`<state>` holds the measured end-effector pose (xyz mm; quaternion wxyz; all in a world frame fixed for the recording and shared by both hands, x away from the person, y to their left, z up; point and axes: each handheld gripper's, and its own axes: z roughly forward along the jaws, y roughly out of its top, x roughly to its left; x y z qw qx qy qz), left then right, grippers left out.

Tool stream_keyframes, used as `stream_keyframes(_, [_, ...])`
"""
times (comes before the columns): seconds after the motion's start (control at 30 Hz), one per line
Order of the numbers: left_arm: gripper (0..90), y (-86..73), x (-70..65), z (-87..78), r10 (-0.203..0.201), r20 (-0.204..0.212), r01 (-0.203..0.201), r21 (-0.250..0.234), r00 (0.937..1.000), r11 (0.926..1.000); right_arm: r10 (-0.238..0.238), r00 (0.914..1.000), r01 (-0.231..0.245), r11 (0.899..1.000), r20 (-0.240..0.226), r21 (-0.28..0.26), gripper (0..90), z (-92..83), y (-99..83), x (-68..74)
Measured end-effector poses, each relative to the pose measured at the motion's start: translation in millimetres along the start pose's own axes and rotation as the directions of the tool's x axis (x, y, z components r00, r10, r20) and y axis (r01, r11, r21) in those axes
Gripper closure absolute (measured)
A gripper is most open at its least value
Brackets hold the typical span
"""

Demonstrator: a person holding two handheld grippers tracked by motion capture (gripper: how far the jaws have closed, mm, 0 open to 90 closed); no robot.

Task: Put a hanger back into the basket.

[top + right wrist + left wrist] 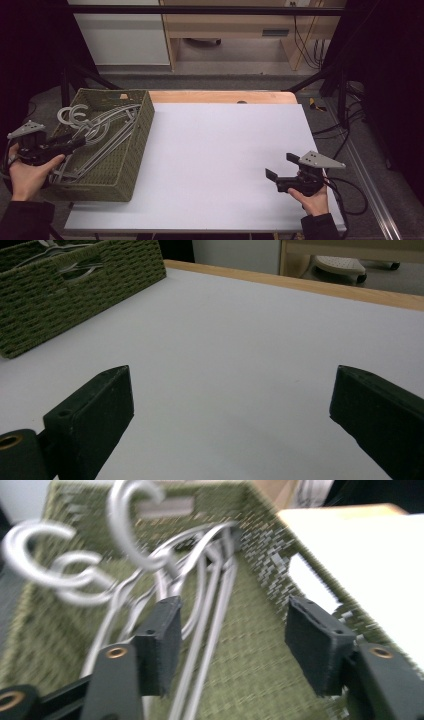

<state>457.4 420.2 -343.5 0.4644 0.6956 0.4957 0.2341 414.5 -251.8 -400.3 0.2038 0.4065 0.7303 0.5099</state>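
Note:
A green woven basket (pixel 142 125) stands at the table's left and holds several grey metal clothes hangers (pixel 95 132) with their hooks at the far end. My left gripper (pixel 75 142) hovers over the basket's near left part. In the left gripper view its jaws (pixel 235 640) stand apart above the hangers (pixel 205 610), whose rods run under the gap; the pads press on nothing. The basket wall (pixel 260 545) rises behind. My right gripper (pixel 281 166) rests low over the white table at the near right, wide open (pixel 230 405) with bare tabletop between its jaws.
The white tabletop (pixel 220 150) stretches between basket and right hand, with a wooden strip (pixel 220 96) along its far edge. The basket (pixel 75 290) appears at the upper left of the right gripper view. Cables trail off the table's right side (pixel 350 200).

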Motion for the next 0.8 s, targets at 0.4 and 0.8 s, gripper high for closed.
stream_keyframes(0.4, [18.0,-14.3,-69.1,13.1,0.069,0.153,-0.053,-0.105,0.9858,0.9931,0.014,0.9999,-0.014,1.0,0.005,-0.025,3.4,-0.9,0.2,-0.4])
stream_keyframes(0.8, [7.8,-34.8,-115.6,31.0,0.125,0.209,-0.106,-0.099,0.97,0.9895,0.03,0.9995,-0.03,0.999,0.004,-0.039,3.3,-4.5,-0.4,-2.7])
